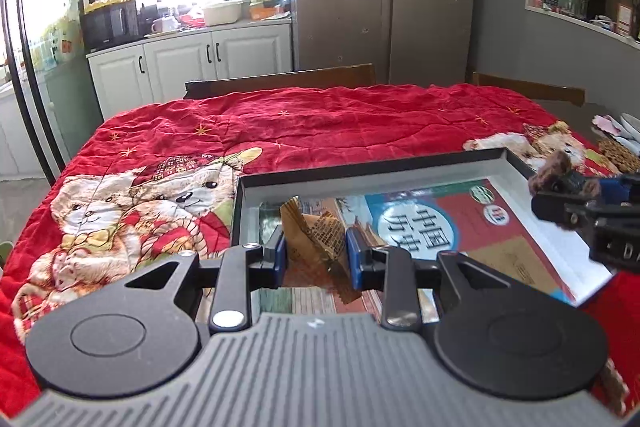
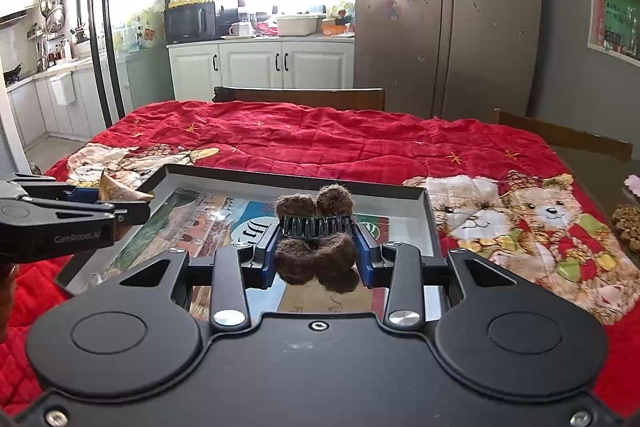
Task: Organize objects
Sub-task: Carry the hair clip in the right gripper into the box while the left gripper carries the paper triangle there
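In the left wrist view, a red bear-print quilt (image 1: 280, 123) fills the middle of the frame. Low in the centre, a tan wrapper (image 1: 316, 239) is clamped between the blue pads of the left gripper (image 1: 316, 259) and is held above a shallow tray (image 1: 360, 169) in which a book (image 1: 460, 227) lies. At the right edge, the right gripper (image 1: 576, 203) is seen over the tray's right rim. In the right wrist view, a brown fuzzy hair clip (image 2: 318, 247), as far as can be made out, is gripped by that gripper at centre frame, over the tray.
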Demonstrator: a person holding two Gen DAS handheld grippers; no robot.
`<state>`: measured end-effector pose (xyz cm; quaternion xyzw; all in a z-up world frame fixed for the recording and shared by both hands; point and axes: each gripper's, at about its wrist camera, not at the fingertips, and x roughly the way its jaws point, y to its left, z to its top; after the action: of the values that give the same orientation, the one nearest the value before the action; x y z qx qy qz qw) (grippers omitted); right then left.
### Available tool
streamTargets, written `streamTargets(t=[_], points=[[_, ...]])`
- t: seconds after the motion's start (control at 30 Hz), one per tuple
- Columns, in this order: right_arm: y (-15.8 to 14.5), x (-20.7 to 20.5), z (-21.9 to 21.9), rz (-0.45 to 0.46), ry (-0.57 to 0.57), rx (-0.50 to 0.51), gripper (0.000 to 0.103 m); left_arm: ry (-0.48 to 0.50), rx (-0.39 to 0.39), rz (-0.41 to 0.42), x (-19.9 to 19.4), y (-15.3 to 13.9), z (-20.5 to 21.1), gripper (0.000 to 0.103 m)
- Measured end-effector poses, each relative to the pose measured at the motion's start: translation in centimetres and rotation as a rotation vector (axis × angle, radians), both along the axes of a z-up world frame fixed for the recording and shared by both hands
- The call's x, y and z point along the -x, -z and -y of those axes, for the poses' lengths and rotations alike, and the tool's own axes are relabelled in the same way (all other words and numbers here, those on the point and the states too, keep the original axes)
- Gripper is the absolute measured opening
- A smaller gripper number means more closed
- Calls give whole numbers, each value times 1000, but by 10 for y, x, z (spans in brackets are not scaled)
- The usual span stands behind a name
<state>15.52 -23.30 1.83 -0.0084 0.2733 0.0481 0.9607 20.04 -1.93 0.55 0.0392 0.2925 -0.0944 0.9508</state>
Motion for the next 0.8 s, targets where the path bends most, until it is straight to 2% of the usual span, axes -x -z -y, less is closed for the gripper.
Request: streamTargets(t=[0.4, 0.8], points=[[30, -54, 0, -51, 11, -8, 36, -42, 6, -32, -41, 18, 7, 34], [50, -83, 1, -92, 3, 8, 36, -48, -8, -72, -65, 33, 12, 34]])
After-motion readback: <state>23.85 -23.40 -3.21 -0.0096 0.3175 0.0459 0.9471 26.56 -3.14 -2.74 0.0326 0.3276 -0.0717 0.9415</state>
